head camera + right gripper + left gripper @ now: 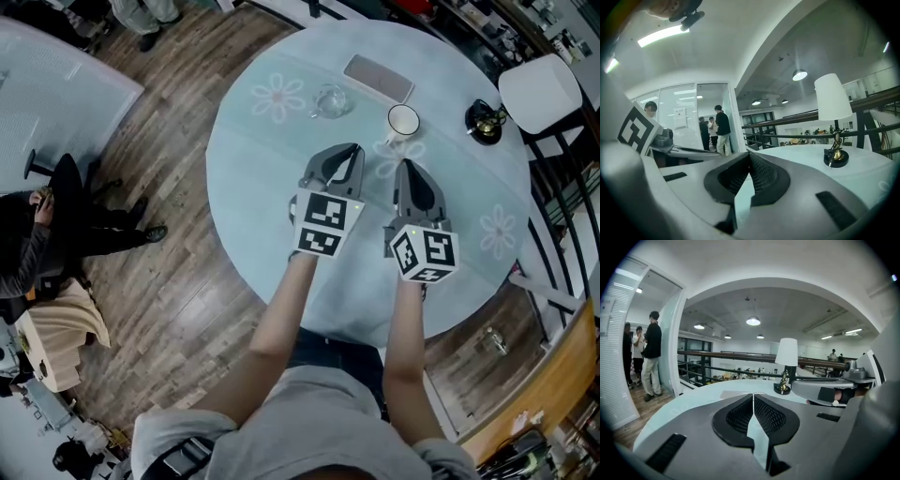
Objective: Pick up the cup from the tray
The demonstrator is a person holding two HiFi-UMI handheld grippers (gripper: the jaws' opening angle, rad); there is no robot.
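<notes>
Though only the head view shows the round white cup [403, 120], on the pale tablecloth [262, 187] just ahead of the right gripper [403, 165], gripper views show ribbed black pads [738, 416] pressed together, empty; left gripper [353, 150] too.

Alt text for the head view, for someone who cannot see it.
The left gripper and right gripper, hand-held, hover shut and empty over a round pale table. Beyond them sit a white cup, a clear glass and a grey tray.

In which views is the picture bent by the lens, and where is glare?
Left gripper view: strong fisheye, door frame curves, black corners. Right gripper view: same fisheye, ceiling strip light blown out. Head view: evenly lit, sharp table.
</notes>
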